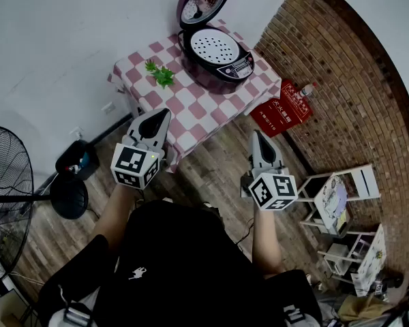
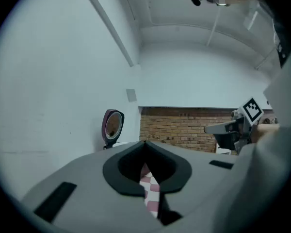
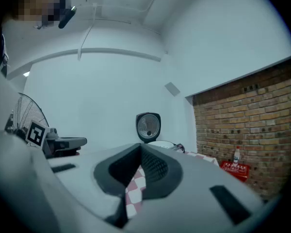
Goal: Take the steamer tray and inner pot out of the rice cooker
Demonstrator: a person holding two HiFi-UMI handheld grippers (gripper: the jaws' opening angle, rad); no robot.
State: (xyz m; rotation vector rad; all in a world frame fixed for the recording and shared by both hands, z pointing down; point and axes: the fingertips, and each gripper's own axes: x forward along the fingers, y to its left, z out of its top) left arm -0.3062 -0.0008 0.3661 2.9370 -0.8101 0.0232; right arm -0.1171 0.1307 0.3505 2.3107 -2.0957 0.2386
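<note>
Now: L gripper, R gripper closed, empty.

Count from the head view: 1 rice cooker, 1 steamer tray in it, 1 table with 1 checked cloth, 1 green sprig on it. I'm holding 2 grippers, left gripper and right gripper, with 1 marker cube each, so 2 cubes. On the floor: 1 standing fan, 1 red crate, 1 bottle on it. White folding frames at right: looks like 2, can't tell for sure.
</note>
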